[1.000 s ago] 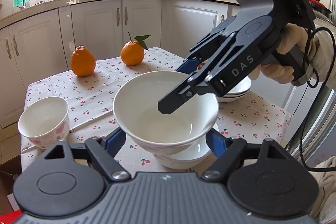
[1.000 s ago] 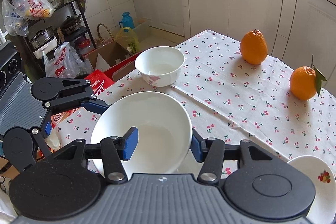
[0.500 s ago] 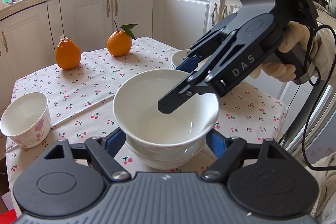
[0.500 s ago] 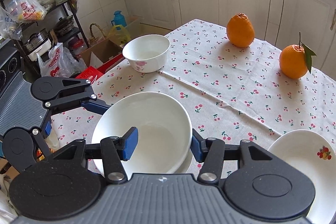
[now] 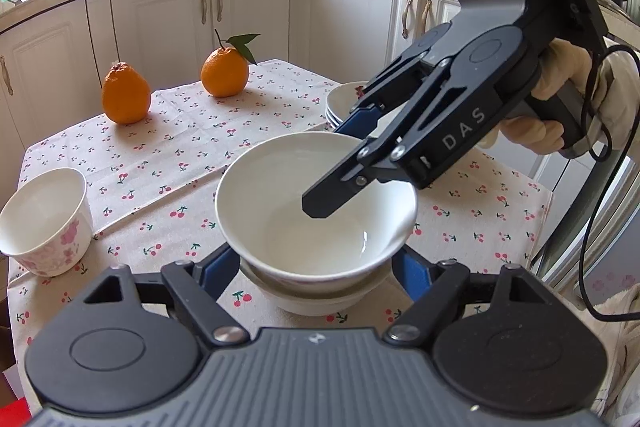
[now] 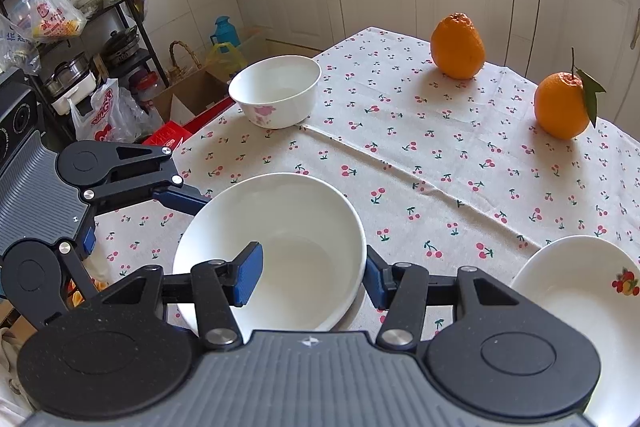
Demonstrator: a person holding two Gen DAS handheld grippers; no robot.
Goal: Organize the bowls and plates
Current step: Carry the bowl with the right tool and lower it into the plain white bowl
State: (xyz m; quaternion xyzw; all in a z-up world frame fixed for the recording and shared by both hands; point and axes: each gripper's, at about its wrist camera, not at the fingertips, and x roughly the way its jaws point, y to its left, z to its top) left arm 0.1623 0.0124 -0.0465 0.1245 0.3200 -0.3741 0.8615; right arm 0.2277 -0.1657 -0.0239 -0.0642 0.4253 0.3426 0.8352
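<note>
Bowls [image 5: 316, 211] on cherry-print tablecloth [image 5: 192, 163], kitchen.

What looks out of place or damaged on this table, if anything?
Nothing is spilled or broken. The small floral bowl stands close to the edge of the table, apart from the stacked bowls, so a knock might tip it off.

Lower bowl [image 5: 316, 301] mostly hidden under the white bowl [image 5: 280, 195] nested in it; in the right wrist view I can't see it at all. Right gripper [image 6: 312, 273] far pad [image 6: 374, 281] sits behind the rim, contact unclear. Plate [image 6: 568, 291] right of that claw is cropped by the frame edge; plate stack [image 5: 340, 103] is half behind its fingers.
</note>
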